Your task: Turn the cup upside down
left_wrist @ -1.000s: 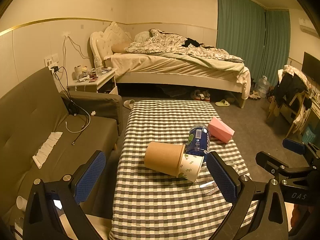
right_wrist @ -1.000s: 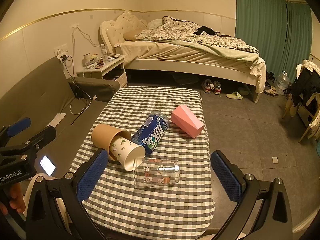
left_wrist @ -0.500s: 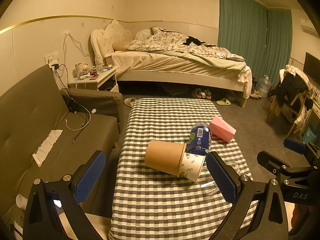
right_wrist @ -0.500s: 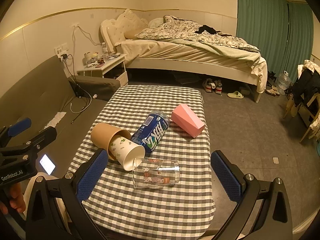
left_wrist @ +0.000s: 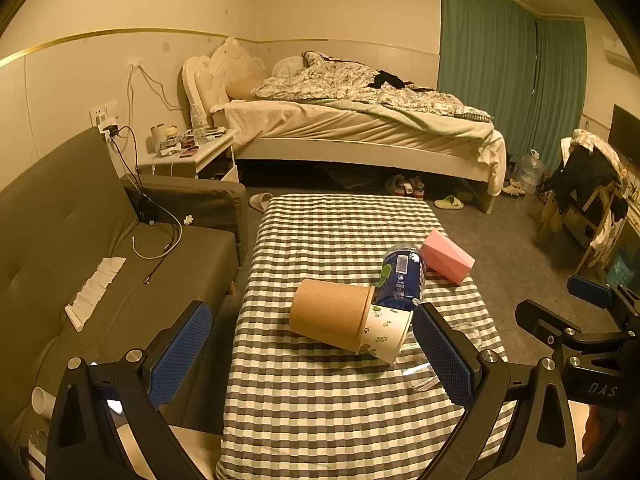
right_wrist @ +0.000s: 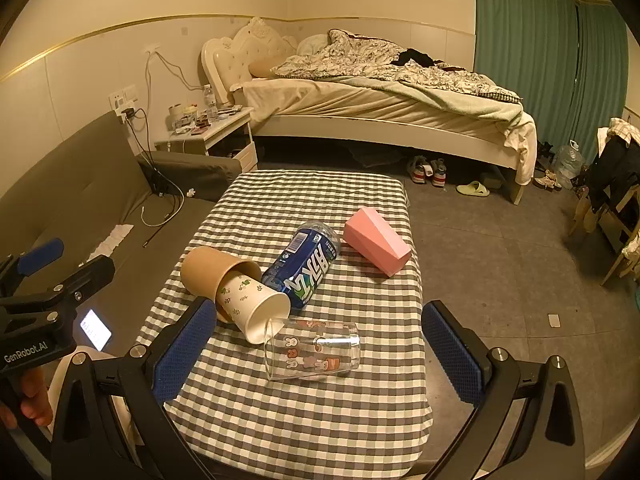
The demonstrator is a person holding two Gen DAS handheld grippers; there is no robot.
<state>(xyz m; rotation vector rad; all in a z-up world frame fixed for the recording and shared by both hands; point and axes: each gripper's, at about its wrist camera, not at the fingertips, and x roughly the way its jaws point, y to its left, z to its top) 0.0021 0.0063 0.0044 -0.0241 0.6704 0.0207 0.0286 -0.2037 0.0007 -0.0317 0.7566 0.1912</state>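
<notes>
On the table (right_wrist: 280, 432), mid frame: glass cup (right_wrist: 313, 350) lies on its side, low center. Paper cup (right_wrist: 252, 304) sits in a bigger cup (right_wrist: 208, 270), upper left of it. Bottle (right_wrist: 306, 266) lies just right of those; box (right_wrist: 378, 246) further right.

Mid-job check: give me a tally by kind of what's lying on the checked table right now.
Paper cups: 2, brown cup with the leaf-print cup nested in it
Glass cups: 1, clear bunny glass
Bottles: 1, blue bottle
Blocks: 1, pink block
Total: 5, all lying on their sides
</notes>
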